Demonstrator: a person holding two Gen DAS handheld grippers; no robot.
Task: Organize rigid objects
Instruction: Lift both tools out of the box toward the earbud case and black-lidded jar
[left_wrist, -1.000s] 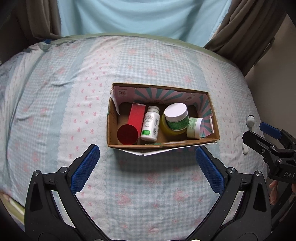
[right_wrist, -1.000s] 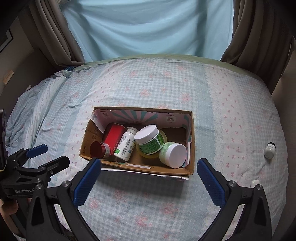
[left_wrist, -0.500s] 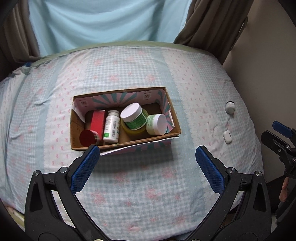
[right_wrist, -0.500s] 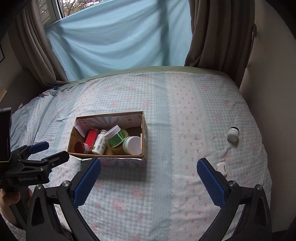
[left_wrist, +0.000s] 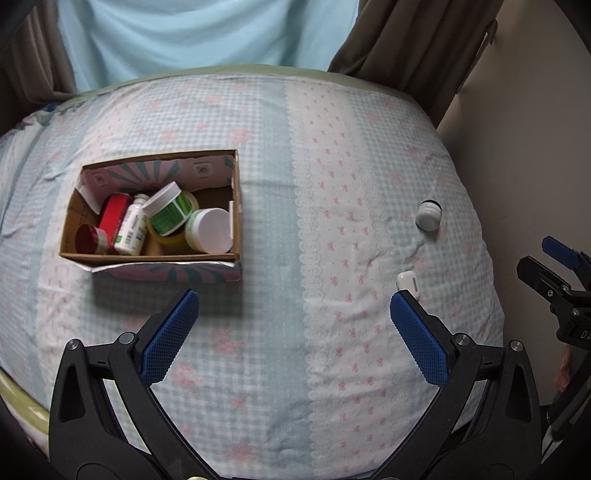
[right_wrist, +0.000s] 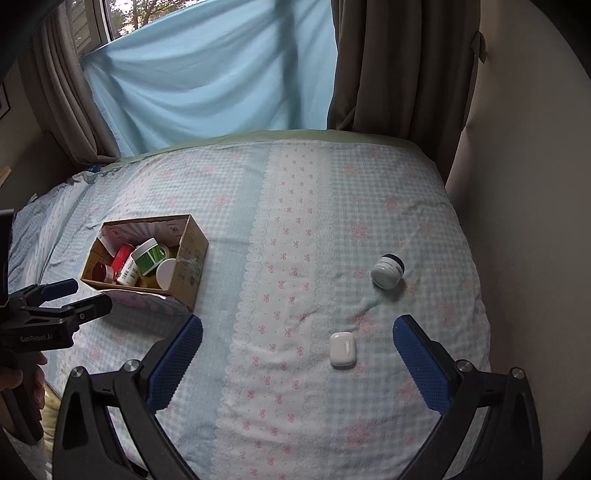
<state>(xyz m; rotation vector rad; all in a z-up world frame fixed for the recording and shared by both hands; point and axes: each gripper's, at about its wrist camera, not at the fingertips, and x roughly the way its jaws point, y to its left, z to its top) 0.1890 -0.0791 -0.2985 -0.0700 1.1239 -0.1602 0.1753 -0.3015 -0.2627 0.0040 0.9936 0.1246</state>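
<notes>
Nearest, the right hand-held gripper (right_wrist: 297, 334) hovers above the bed (right_wrist: 295, 206) with jaws spread wide and nothing held; the left hand-held gripper (left_wrist: 294, 310) is likewise wide apart and empty. Between the right one's fingers lies a white earbud case (right_wrist: 342, 349) on the checked bedcover. Beyond it, apart, a small white jar (right_wrist: 386, 271) lies on its side. Farther left sits a cardboard box (right_wrist: 190, 258) holding a white-lidded green jar (right_wrist: 147, 256), a white bottle, and red containers.
</notes>
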